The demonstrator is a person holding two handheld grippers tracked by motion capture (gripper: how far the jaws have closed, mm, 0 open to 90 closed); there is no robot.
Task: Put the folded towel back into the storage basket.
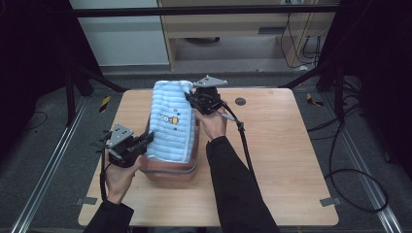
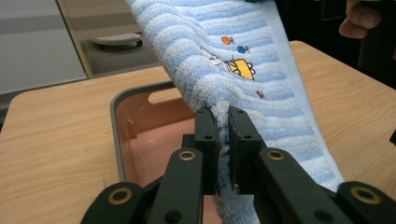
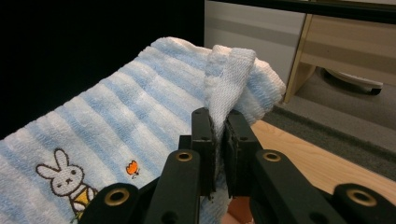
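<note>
Left claw [image 1: 144, 141], low near the counter's [image 1: 282, 160] front-left, forearm entering from below, points right; jaws clamped on the towel's [image 1: 170, 126] near edge. Towel stretched over the pink bin [image 1: 170, 172], mid-counter. Right claw [image 1: 196, 100], arm reaching forward, hand behind it, points left; jaws clamped on the towel's far corner.

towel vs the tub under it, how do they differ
The towel is soft, fluffy cloth in light blue and white stripes with a small rabbit picture; the tub is rigid, plain pink with a grey rim. The towel hangs stretched between the left gripper and right gripper, each shut on an edge; the tub rests on the table, ungripped.
</note>
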